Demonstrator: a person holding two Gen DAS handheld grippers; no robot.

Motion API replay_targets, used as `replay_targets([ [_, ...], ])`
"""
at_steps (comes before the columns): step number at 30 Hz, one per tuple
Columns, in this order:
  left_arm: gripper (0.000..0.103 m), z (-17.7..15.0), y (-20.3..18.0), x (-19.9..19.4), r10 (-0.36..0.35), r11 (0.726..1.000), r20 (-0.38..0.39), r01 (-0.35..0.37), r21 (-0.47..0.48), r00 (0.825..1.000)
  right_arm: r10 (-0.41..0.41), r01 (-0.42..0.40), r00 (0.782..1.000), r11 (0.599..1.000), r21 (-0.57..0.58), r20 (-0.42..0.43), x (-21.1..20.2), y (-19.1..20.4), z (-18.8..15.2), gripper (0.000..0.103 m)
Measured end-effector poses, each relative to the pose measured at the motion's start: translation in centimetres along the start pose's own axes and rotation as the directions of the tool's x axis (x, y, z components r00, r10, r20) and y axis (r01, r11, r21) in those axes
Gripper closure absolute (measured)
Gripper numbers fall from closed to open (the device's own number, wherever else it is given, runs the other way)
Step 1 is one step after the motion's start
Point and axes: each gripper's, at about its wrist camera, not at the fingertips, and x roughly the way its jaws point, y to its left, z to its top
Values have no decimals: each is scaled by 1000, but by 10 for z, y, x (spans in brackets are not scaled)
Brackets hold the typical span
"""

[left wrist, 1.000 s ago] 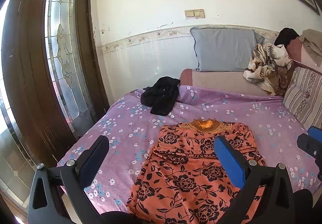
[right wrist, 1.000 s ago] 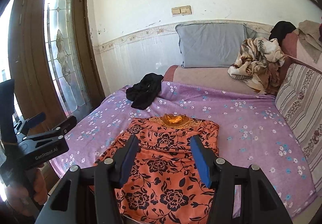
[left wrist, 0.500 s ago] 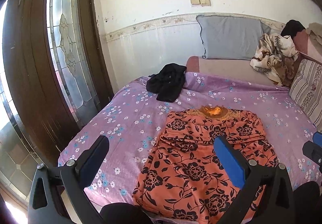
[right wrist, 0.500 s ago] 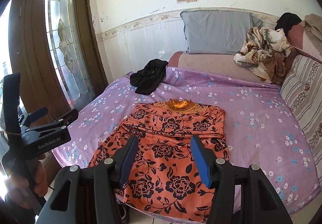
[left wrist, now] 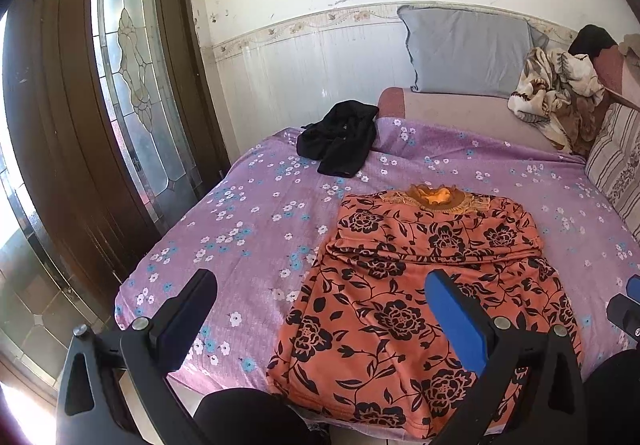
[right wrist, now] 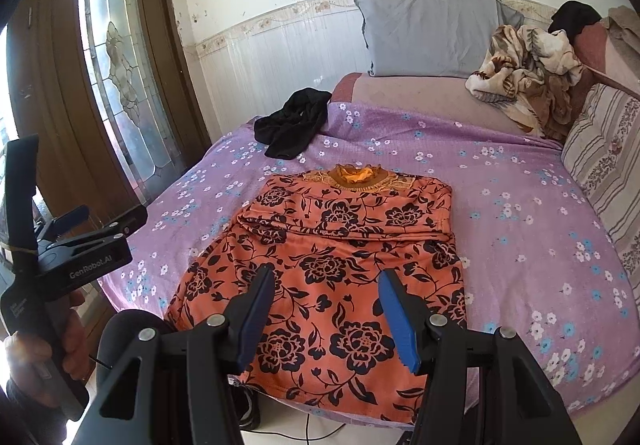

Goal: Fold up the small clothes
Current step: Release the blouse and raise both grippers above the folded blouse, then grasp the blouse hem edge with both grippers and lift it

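Note:
An orange dress with black flowers [left wrist: 404,305] [right wrist: 340,257] lies flat on the purple flowered bed [left wrist: 248,229] [right wrist: 520,229], neck at the far end, sleeves folded in across the chest. Its hem hangs over the near bed edge. My left gripper [left wrist: 320,281] hovers open above the near left part of the dress and the sheet, nothing between its fingers. My right gripper [right wrist: 326,277] is open above the lower middle of the dress, holding nothing. In the right wrist view a hand holds the left gripper [right wrist: 76,237] at the far left.
A black garment [left wrist: 340,141] [right wrist: 292,125] lies crumpled at the far left of the bed. A grey pillow [left wrist: 468,53], a patterned blanket heap [right wrist: 524,73] and a striped cushion [right wrist: 608,161] stand at the back and right. A wooden door with leaded glass [left wrist: 128,85] is on the left.
Both grippers have sunk and tipped downward toward the near end of the dress, so the bed and dress now fill more of each view. Neither gripper's opening has changed.

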Motion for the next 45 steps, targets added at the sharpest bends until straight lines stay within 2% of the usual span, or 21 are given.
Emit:
replay_targets([
  [8, 0, -7, -5, 13, 4, 1000, -36, -3, 19, 999, -9, 9, 1000, 1000, 13, -21, 10, -9, -4, 45],
  [16, 0, -27, 6, 40, 46, 998, -127, -41, 39, 991, -34, 39, 997, 997, 71, -72, 26, -35, -17, 45],
  [19, 0, -31, 19, 50, 81, 996, -160, -77, 34, 984, -42, 53, 994, 992, 114, -97, 33, -54, -23, 45],
  [24, 0, -42, 39, 72, 69, 998, -244, -68, 10, 967, -43, 79, 984, 976, 203, -173, 47, -87, -39, 44],
  [27, 0, -60, 47, 90, 63, 998, -310, -57, 26, 949, -44, 97, 974, 968, 231, -224, 59, -102, -54, 42],
  [32, 0, -98, 69, 129, 8, 1000, -470, -20, -20, 883, -1, 105, 952, 941, 323, -306, 80, -127, -81, 42],
  [35, 0, -109, 83, 146, -20, 999, -518, -6, -48, 855, 25, 111, 940, 921, 375, -340, 88, -140, -93, 42],
  [37, 1, -113, 93, 155, -68, 995, -540, 19, -96, 839, 36, 116, 935, 910, 399, -353, 93, -146, -97, 42],
  [38, 4, -114, 97, 158, -99, 992, -544, 38, -122, 834, 41, 115, 934, 906, 408, -356, 94, -148, -98, 42],
  [39, 16, -116, 100, 162, -131, 988, -549, 60, -145, 825, 48, 113, 933, 902, 417, -357, 96, -150, -99, 42],
  [40, 33, -117, 101, 164, -150, 985, -555, 76, -154, 818, 53, 112, 932, 899, 422, -359, 98, -151, -99, 42],
  [41, 41, -119, 101, 167, -174, 982, -560, 100, -160, 810, 56, 112, 931, 898, 426, -362, 100, -152, -99, 42],
  [42, 55, -120, 99, 169, -200, 978, -564, 127, -166, 801, 58, 113, 929, 897, 428, -366, 103, -152, -100, 42],
  [43, 60, -121, 97, 171, -222, 974, -567, 149, -172, 793, 59, 115, 927, 896, 429, -371, 105, -152, -101, 42],
  [45, 60, -122, 92, 174, -252, 967, -572, 181, -179, 781, 61, 118, 923, 895, 431, -379, 109, -152, -102, 42],
])
